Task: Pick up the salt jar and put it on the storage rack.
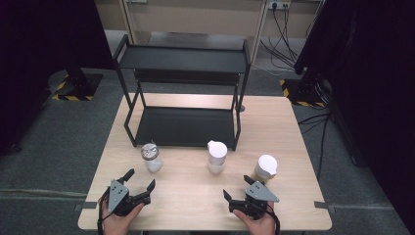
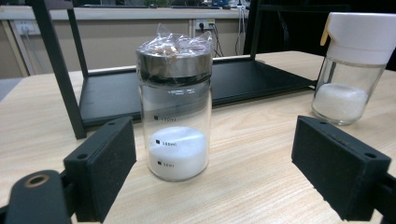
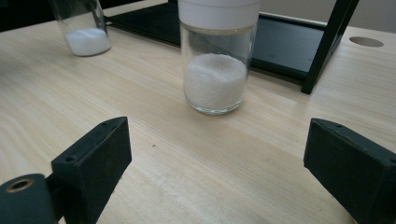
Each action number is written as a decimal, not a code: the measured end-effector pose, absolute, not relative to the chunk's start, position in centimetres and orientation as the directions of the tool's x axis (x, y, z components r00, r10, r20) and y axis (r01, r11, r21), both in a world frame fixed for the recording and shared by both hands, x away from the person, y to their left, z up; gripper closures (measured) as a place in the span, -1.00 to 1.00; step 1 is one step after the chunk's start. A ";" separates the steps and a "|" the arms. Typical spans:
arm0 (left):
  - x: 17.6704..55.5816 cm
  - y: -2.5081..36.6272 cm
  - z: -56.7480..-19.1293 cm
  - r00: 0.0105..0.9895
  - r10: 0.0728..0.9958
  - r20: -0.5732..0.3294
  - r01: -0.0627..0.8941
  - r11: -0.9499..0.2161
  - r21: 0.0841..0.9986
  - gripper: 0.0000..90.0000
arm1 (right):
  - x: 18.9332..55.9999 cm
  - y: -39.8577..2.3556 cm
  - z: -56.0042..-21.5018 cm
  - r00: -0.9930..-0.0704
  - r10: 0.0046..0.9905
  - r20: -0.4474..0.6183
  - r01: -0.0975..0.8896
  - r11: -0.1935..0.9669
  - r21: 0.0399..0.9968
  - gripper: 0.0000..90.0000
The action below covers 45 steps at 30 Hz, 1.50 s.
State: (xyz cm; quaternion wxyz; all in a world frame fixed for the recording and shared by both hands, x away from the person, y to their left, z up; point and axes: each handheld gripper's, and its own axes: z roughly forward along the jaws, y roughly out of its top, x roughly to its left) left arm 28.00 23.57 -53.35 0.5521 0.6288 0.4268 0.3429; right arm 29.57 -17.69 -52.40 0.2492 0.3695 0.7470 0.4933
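Left gripper rests at the near left edge of the table, jaws spread wide with nothing between them. It points at the metal-lidded jar, which stands just ahead of the jaw tips, not touching. Right gripper sits at the near right edge, jaws likewise apart and empty.

Metal-lidded jar: clear glass cylinder, upright, brushed metal cap covered with crinkled clear plastic film. White powder fills roughly the bottom quarter. Printed graduation marks run up the glass; "100ml" is legible at the powder line in the left gripper view, the marks above and below are too blurred to read with certainty. It stands in front of the left corner of the black rack, on bare wood.

White-capped jar: clear glass, white plastic lid with a small yellow tab at its side, coarse white granules in the lower part. Stands mid-table, ahead of the right gripper, well apart from it. No label visible.

A third jar, white lid, stands at the right, near the right gripper.
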 end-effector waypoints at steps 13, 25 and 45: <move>28.0 23.1 -52.8 0.414 0.909 -0.051 0.111 0.005 0.994 -0.70 | 29.3 -18.0 -52.4 -0.605 0.796 -0.001 0.291 0.223 0.930 -0.82; 29.9 22.5 -51.6 0.395 0.919 -0.015 0.080 -0.018 0.997 -0.68 | 29.3 -18.1 -52.4 -0.607 0.795 0.006 0.290 0.214 0.933 -0.82; 32.8 22.4 -51.3 0.360 0.933 -0.010 0.074 -0.018 0.997 -0.67 | 29.1 -18.0 -52.4 -0.611 0.792 -0.006 0.280 0.223 0.934 -0.82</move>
